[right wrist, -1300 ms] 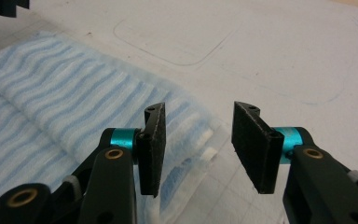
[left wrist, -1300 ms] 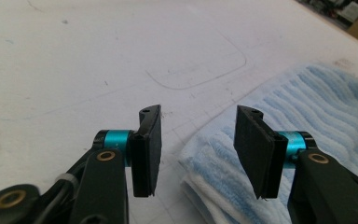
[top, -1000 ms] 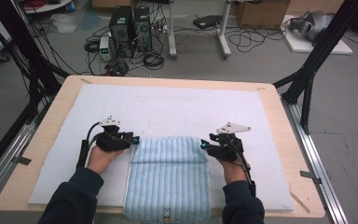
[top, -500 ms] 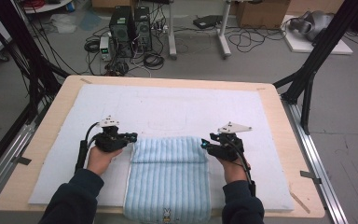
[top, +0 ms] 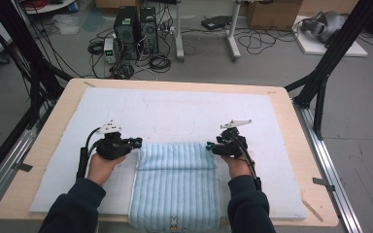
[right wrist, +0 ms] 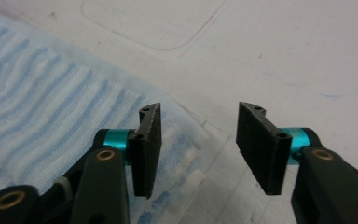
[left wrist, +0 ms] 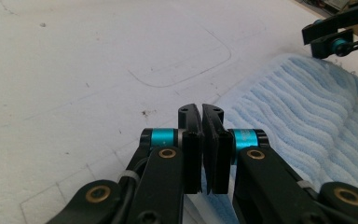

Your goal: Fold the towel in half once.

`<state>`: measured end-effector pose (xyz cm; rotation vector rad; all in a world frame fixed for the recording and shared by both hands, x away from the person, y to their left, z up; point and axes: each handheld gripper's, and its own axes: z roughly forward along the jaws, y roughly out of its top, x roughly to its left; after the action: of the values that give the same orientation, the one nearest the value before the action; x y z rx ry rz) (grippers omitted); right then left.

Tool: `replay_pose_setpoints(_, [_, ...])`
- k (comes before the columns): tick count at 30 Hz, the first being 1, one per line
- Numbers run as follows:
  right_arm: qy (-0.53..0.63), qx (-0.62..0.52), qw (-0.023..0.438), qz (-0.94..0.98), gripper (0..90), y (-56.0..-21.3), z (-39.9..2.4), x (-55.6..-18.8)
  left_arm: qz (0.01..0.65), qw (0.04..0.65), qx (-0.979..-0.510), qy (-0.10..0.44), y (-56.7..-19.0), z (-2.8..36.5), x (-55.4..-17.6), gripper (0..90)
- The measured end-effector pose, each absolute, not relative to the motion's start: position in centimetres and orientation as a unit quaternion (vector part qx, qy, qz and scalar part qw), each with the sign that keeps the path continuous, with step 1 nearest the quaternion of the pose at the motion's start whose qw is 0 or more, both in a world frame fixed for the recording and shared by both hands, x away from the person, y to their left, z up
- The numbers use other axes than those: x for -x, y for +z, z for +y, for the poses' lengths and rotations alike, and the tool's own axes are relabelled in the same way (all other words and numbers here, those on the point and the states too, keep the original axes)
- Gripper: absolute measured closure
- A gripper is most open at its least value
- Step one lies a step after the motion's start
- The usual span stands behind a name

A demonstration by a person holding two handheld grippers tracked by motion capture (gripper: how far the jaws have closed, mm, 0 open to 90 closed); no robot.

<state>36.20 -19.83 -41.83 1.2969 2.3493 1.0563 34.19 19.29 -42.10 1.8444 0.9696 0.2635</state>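
Observation:
A light-blue striped towel [top: 177, 184] lies folded on the white mat [top: 175, 107] at the table's near edge, a small rabbit mark on its front hem. My left gripper [top: 137, 141] rests at the towel's far left corner with its jaws shut [left wrist: 201, 112]. I cannot tell whether fabric is pinched between the pads, as the towel [left wrist: 307, 121] runs off to their right. My right gripper [top: 210, 145] is open at the far right corner. One pad [right wrist: 149, 135] is over the towel [right wrist: 42, 93] and the other over bare mat. The right gripper [left wrist: 340, 37] also shows at the top right of the left gripper view.
The wooden table [top: 43, 145] borders the mat on all sides. A faint rounded outline [top: 175, 130] is drawn on the mat just beyond the towel. Black frame legs [top: 320, 82] stand at the table's far corners, with computers [top: 136, 24] and cables on the floor behind.
My right gripper has shifted slightly left and down onto the towel's far right corner. The left hand has stayed in place and the towel has not moved.

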Motion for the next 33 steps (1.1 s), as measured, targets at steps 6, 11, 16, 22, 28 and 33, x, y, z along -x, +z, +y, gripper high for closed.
replay_pose_setpoints(6, [0.353, -0.426, 0.109, 0.826, 88.0, -42.6, -19.4, -36.5, 0.4, 0.501, -0.76, 0.108, -42.0, 19.5, -34.0, 86.3])
replay_pose_setpoints(11, [0.383, -0.407, 0.136, 0.818, 89.4, -41.5, -19.8, -35.5, 0.397, 0.511, -0.755, 0.108, -41.5, 19.8, -33.6, 86.3])
replay_pose_setpoints(16, [0.39, -0.423, 0.139, 0.806, 61.2, -41.2, -20.2, -35.4, 0.397, 0.507, -0.757, 0.109, -41.5, 19.8, -33.5, 86.2])
replay_pose_setpoints(22, [0.35, -0.444, 0.1, 0.819, 59.1, -43.1, -19.4, -37.1, 0.4, 0.505, -0.757, 0.107, -41.6, 19.8, -33.5, 86.2])
replay_pose_setpoints(28, [0.338, -0.401, 0.115, 0.844, 84.1, -43.3, -18.5, -37.0, 0.405, 0.503, -0.756, 0.106, -41.9, 19.9, -33.5, 86.2])
replay_pose_setpoints(33, [0.359, -0.388, 0.14, 0.837, 84.5, -42.3, -18.9, -36.3, 0.406, 0.512, -0.75, 0.105, -41.6, 20.2, -33.4, 86.2])
